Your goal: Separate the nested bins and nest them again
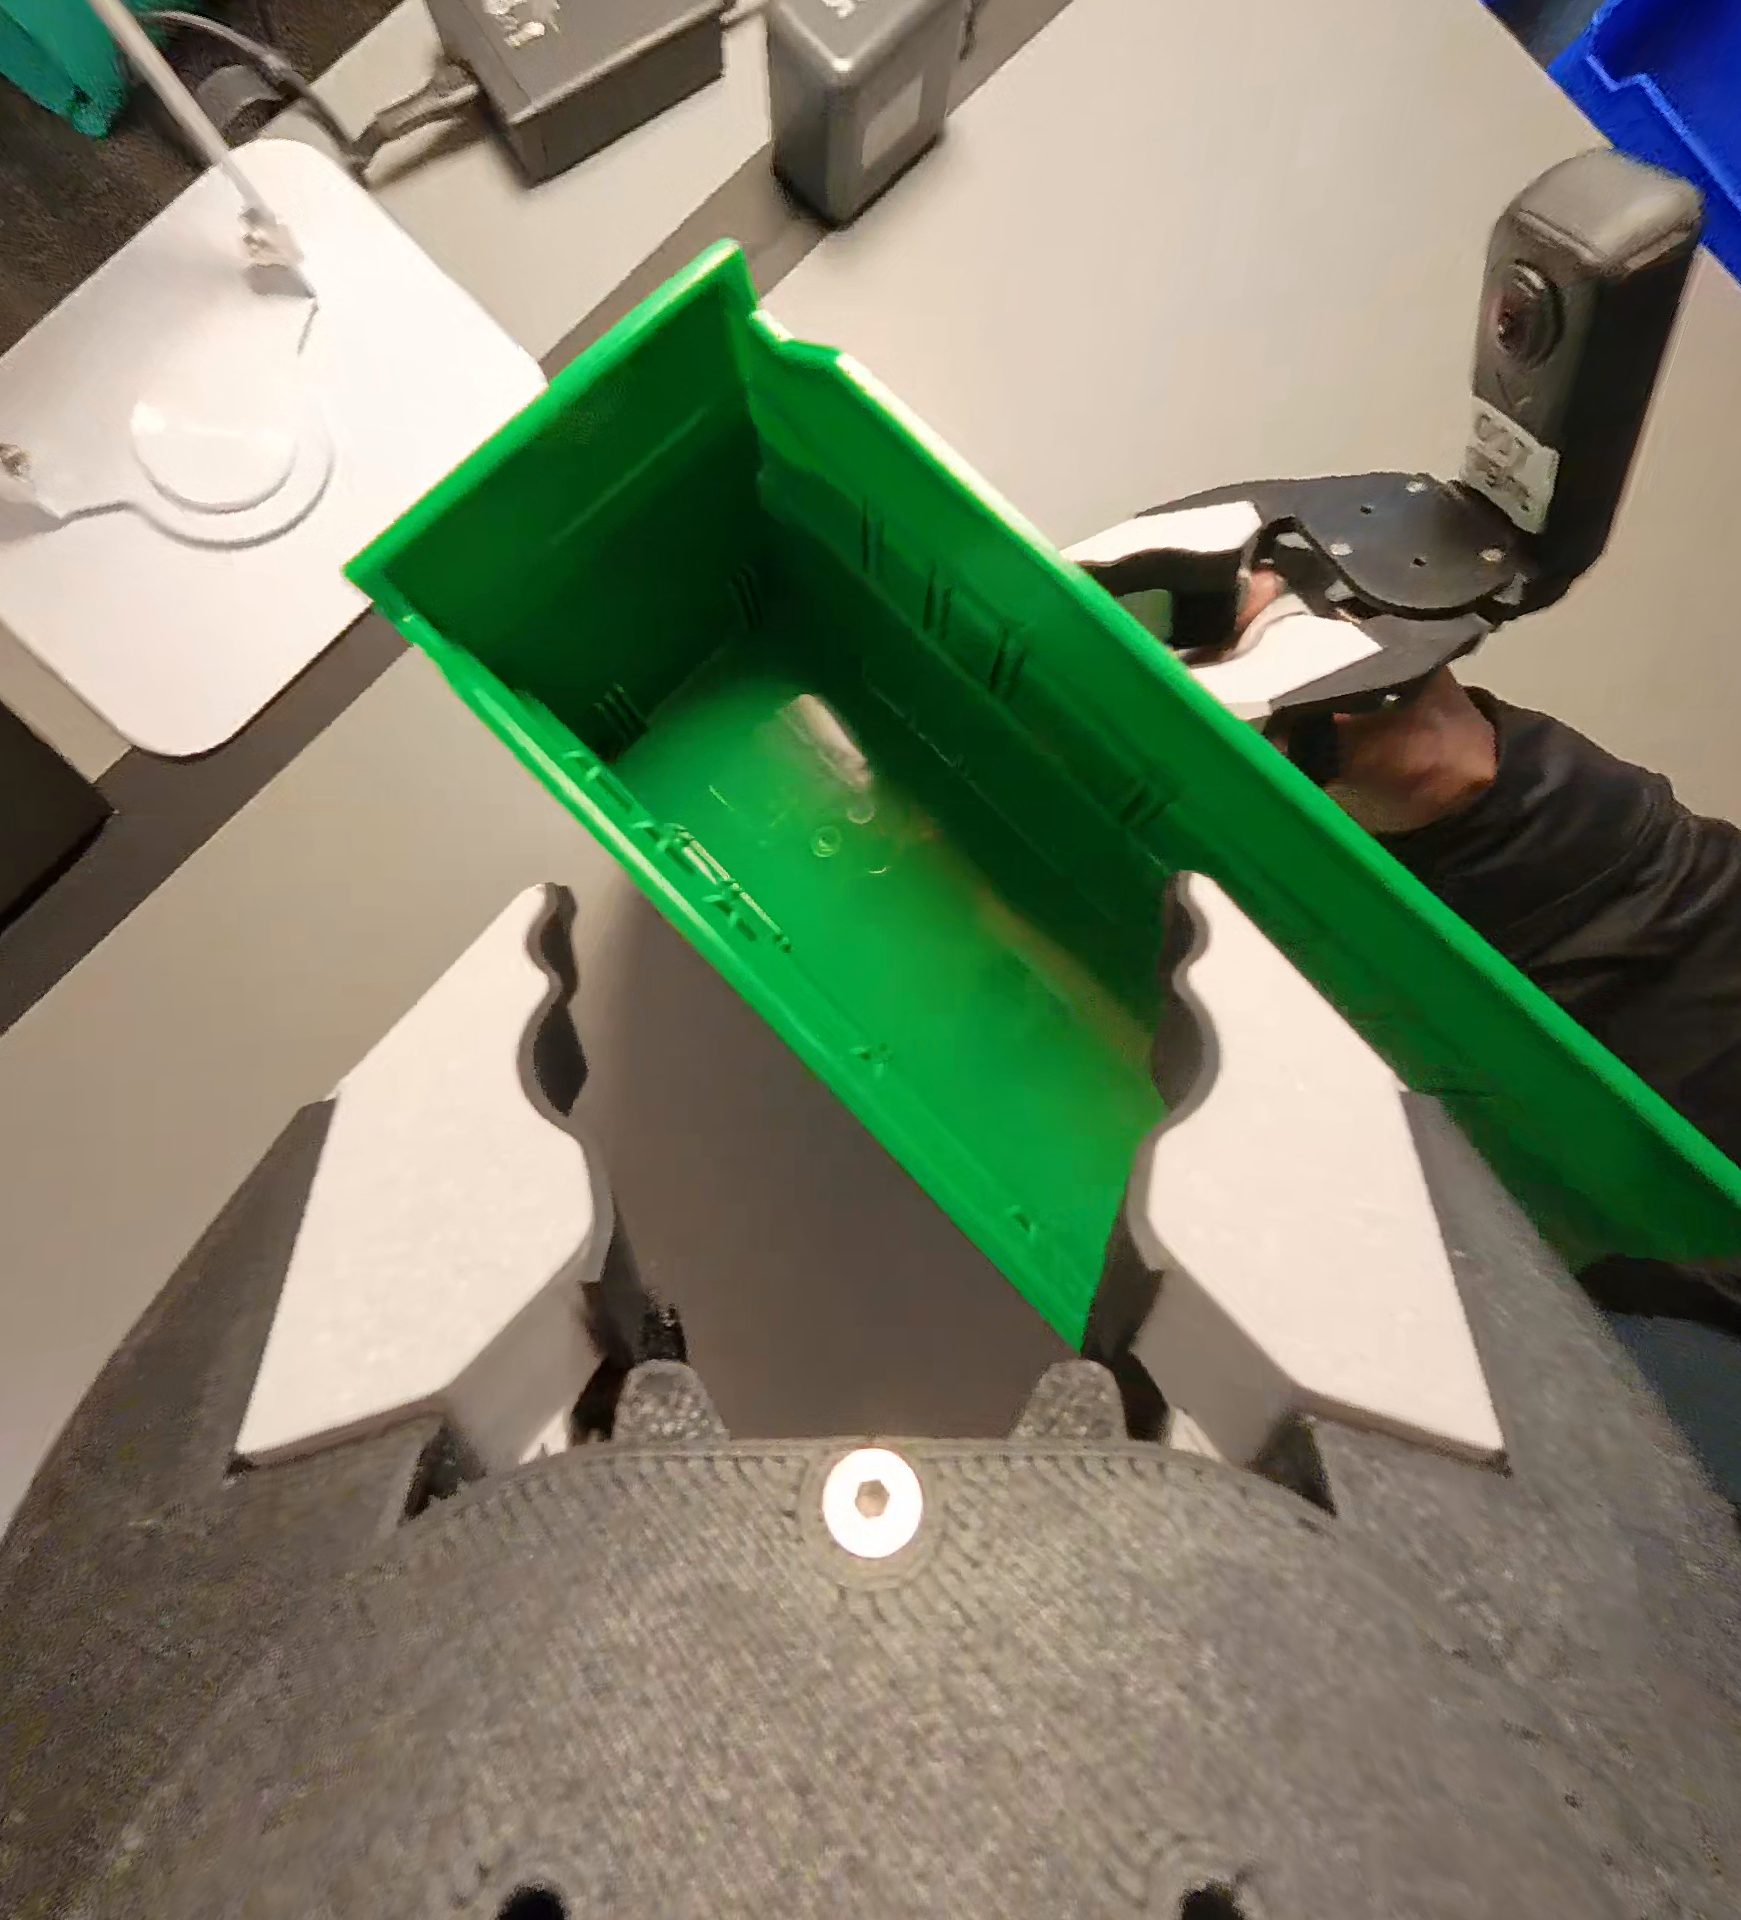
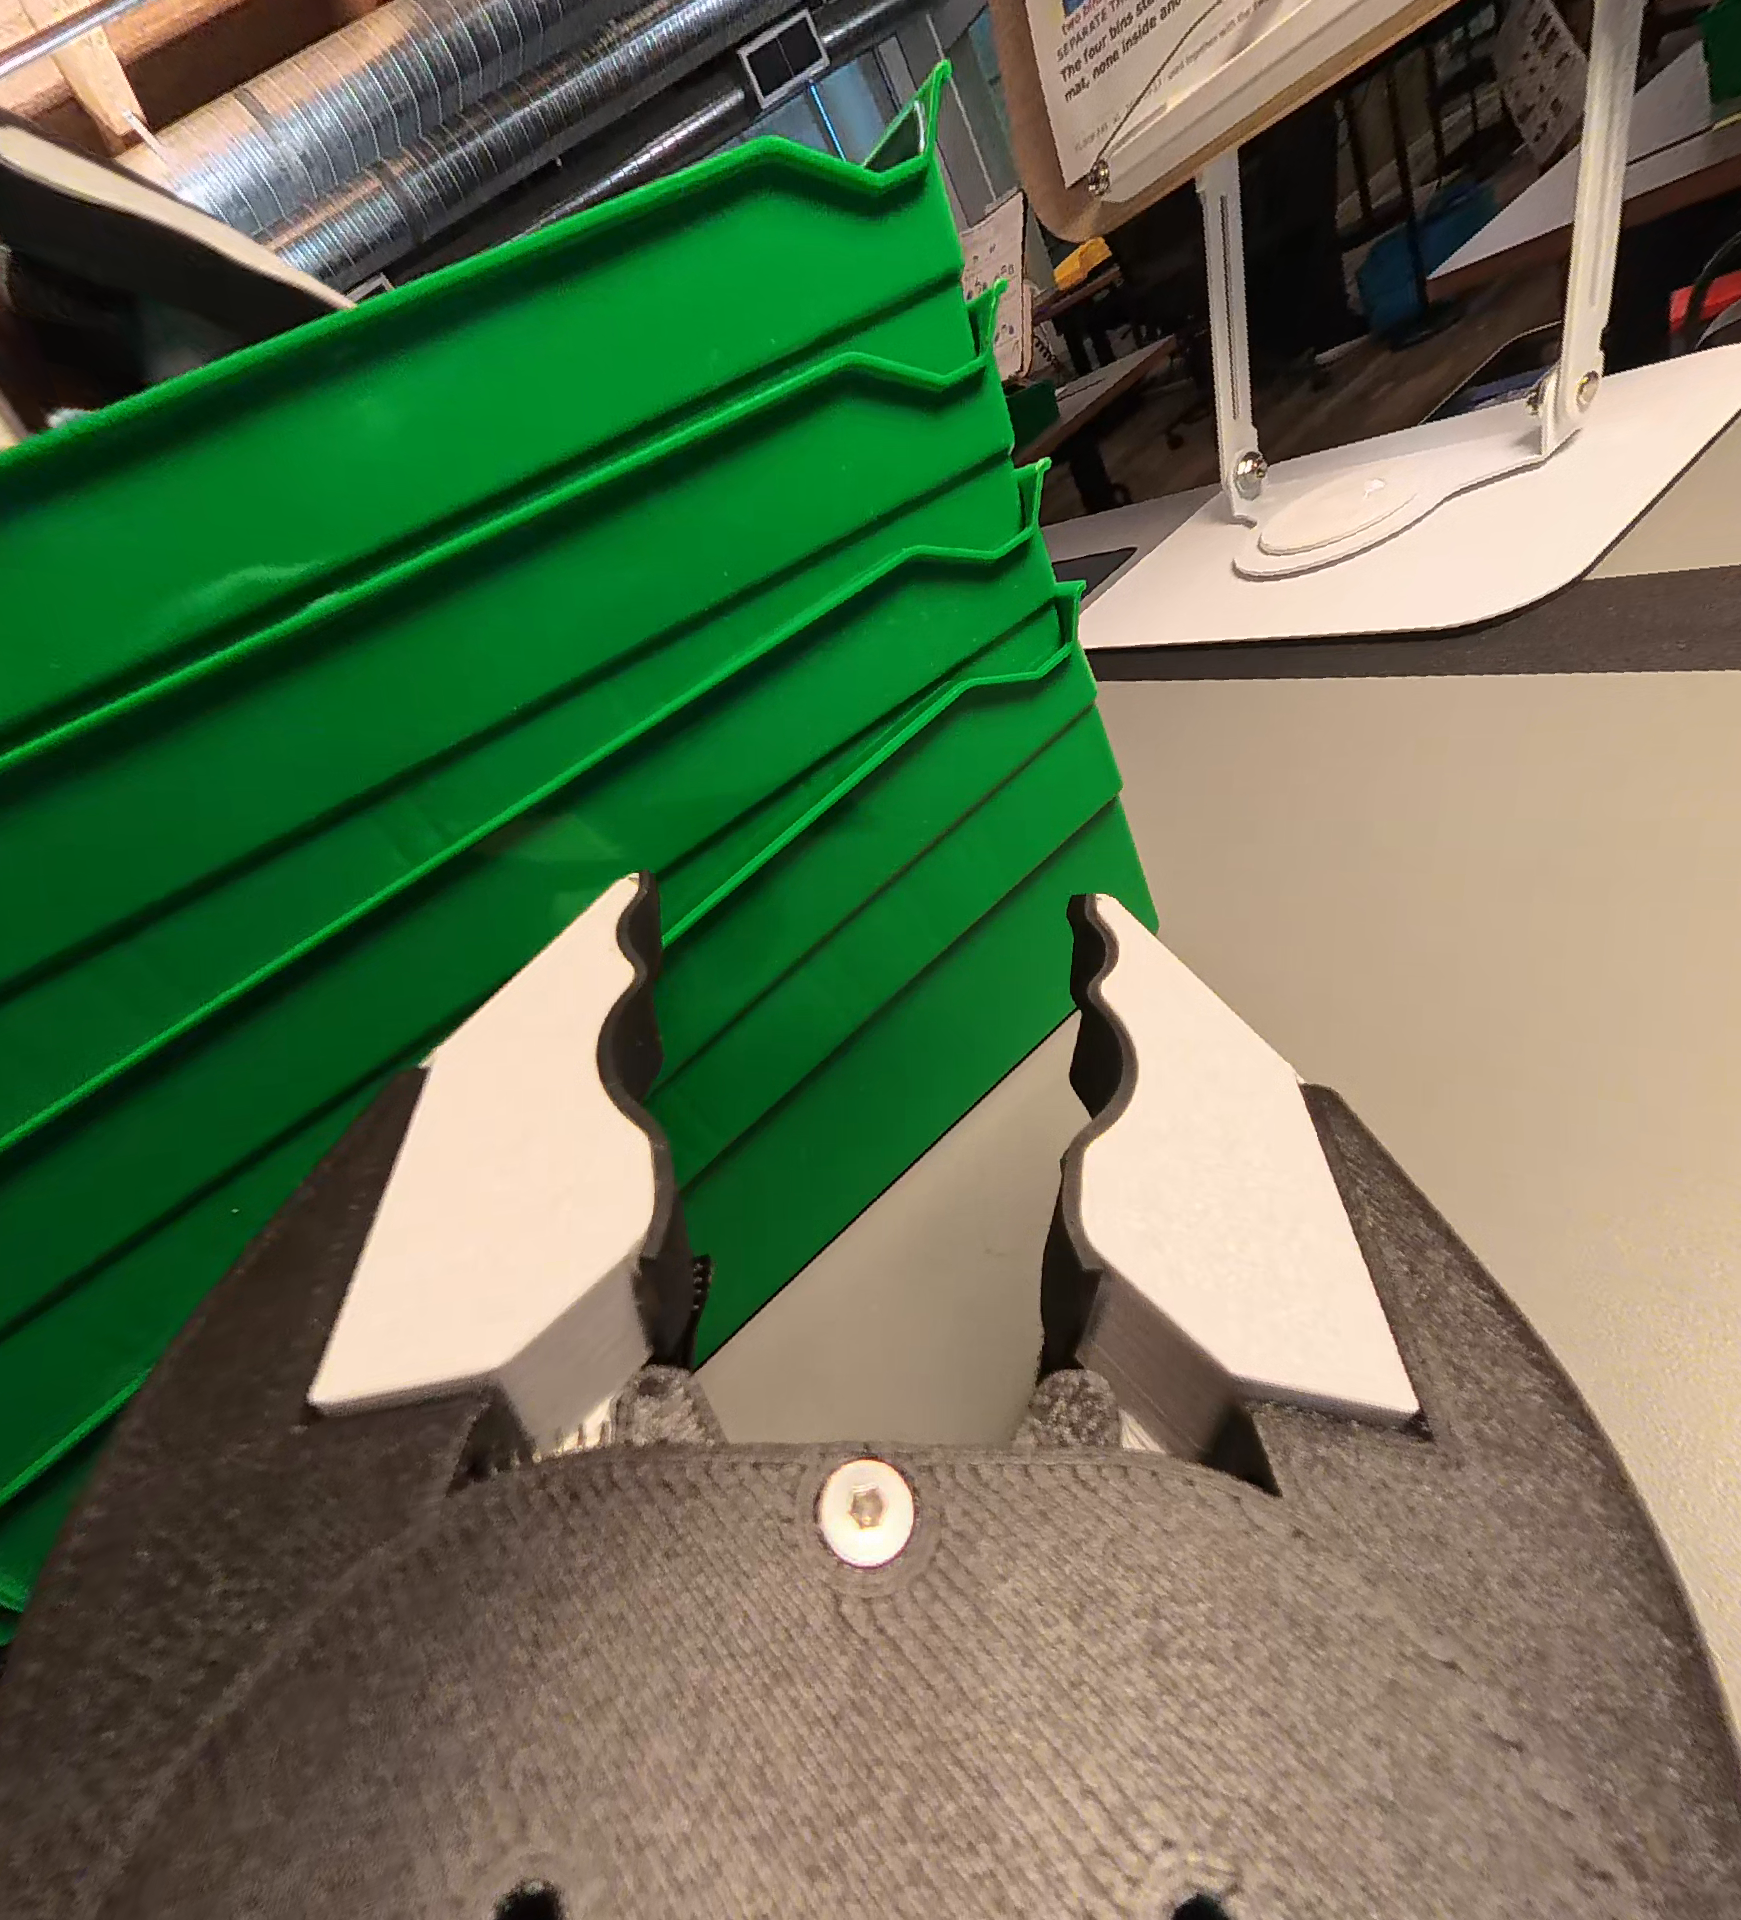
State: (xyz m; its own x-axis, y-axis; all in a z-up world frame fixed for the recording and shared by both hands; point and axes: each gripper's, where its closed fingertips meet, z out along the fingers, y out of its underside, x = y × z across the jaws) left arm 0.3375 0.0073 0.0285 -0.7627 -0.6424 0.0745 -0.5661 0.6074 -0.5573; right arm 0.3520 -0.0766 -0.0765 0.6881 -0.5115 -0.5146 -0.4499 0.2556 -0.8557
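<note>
A stack of several nested green bins (image 2: 430,582) is on the grey table, seen side-on and tilted in the right wrist view. In the left wrist view I look down into the top bin (image 1: 845,831). My left gripper (image 1: 871,896) is open wide. The bin's near side wall lies between its fingers, and its right finger (image 1: 1292,1143) is over the bin's inside. My right gripper (image 2: 864,904) is open at the stack's lower end corner, with its left finger (image 2: 533,1122) in front of the stack's side. It also shows in the left wrist view (image 1: 1146,603), behind the far wall.
A white stand base (image 1: 222,436) (image 2: 1468,499) sits on the table beyond the bins. Two grey adapters (image 1: 575,73) (image 1: 866,114) lie at the far edge. A blue bin (image 1: 1739,156) is at the top right. A person's black-sleeved arm (image 1: 1572,914) reaches in from the right. Between my right fingertips and the white stand base (image 2: 1468,499) there is roughly 30 centimetres.
</note>
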